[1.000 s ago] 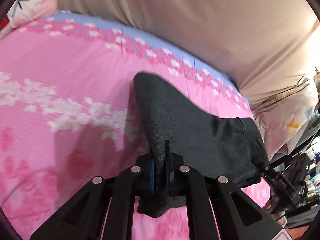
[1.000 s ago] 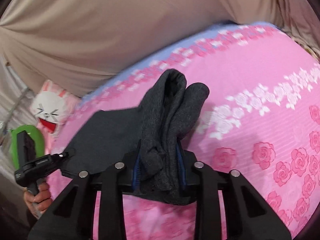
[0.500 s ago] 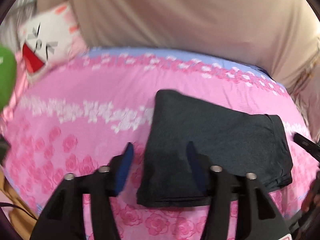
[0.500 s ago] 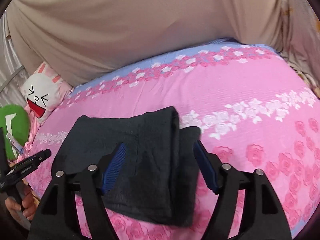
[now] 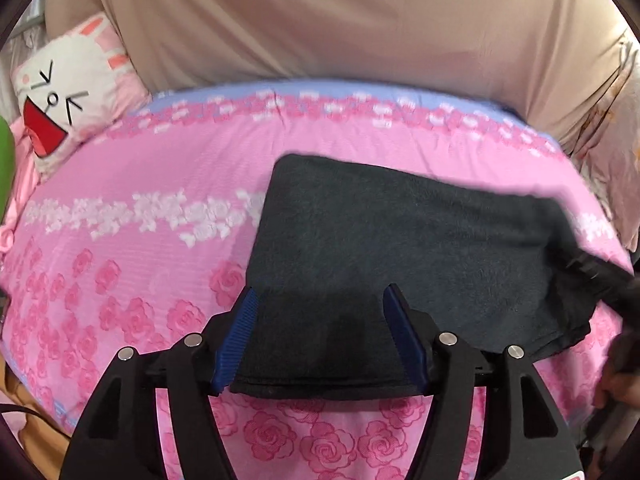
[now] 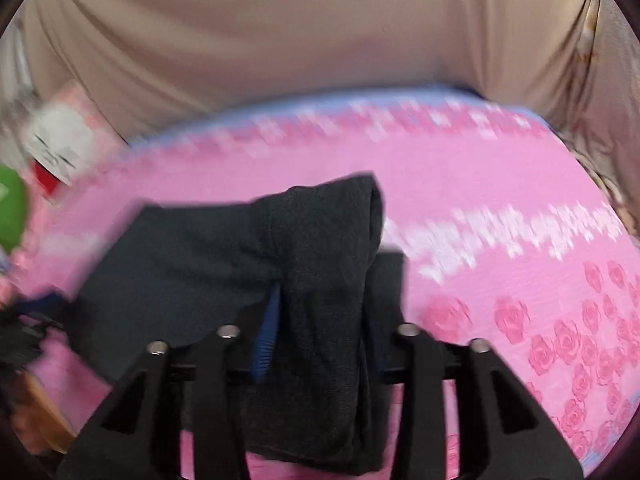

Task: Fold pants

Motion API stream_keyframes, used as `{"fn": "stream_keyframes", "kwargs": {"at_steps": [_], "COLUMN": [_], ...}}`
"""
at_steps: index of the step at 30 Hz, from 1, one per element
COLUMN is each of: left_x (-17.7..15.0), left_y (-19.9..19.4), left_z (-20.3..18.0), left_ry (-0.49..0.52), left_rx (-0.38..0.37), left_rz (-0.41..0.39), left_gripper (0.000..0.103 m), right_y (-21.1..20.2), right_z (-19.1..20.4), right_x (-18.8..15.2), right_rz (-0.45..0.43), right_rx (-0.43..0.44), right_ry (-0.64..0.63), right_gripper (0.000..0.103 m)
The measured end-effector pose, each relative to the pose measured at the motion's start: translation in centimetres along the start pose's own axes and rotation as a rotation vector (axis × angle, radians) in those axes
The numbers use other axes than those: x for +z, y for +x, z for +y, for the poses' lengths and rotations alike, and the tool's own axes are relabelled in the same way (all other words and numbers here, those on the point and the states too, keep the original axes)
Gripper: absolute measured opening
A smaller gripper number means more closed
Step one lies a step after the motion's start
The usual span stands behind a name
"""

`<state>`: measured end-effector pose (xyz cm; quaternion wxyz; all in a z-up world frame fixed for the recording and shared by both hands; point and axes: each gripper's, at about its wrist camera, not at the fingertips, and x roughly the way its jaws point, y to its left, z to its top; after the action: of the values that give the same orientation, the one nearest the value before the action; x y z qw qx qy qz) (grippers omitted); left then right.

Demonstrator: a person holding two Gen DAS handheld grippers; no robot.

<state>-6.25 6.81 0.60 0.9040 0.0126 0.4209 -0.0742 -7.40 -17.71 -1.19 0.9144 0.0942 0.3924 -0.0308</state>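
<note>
The dark grey pants (image 5: pixel 400 256) lie folded into a flat rectangle on the pink rose-print bed cover (image 5: pixel 132 264). My left gripper (image 5: pixel 320 308) is open, its blue pads standing either side of the near left edge of the fold without pinching it. In the right wrist view the pants (image 6: pixel 192 264) show again, with a raised bundle of cloth (image 6: pixel 328 264) running between my right gripper's fingers (image 6: pixel 320 312). The left blue pad shows beside the cloth; the right pad is hidden behind it. The view is blurred.
A white bunny-face pillow (image 5: pixel 68 92) and a green object (image 5: pixel 6 168) sit at the bed's far left. A beige curtain (image 5: pixel 320 20) hangs behind the bed. The other gripper (image 5: pixel 600 276) shows at the right edge of the left wrist view.
Both grippers opened and let the pants drop into a flat fold on the bed. The right gripper has since closed inward around the right-hand bundle of cloth, and its view swings.
</note>
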Motion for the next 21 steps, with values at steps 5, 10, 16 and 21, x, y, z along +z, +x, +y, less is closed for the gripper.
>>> {"fn": "stream_keyframes", "kwargs": {"at_steps": [5,10,16,21], "left_x": [-0.7,-1.0,-1.1,-1.2], "left_y": [1.4,1.9,2.0,2.0], "left_z": [0.0,-0.6,-0.9,-0.9], "left_ry": [0.005,0.022,0.037,0.034], "left_rx": [0.027,0.059,0.082,0.087], "left_rz": [0.032,0.03,0.028,0.024], "left_gripper": [0.063,0.065,0.066,0.066], "right_y": [-6.2,-3.4,-2.3,-4.8], "right_z": [0.1,3.1,3.5,4.1], "right_x": [1.2,1.9,2.0,-0.6], "right_rz": [-0.153,-0.091,-0.074,-0.078], "right_rx": [0.146,0.164,0.122,0.1], "right_ry": [0.096,-0.047,-0.03,-0.078], "right_gripper": [0.034,0.03,0.023,0.023]}}
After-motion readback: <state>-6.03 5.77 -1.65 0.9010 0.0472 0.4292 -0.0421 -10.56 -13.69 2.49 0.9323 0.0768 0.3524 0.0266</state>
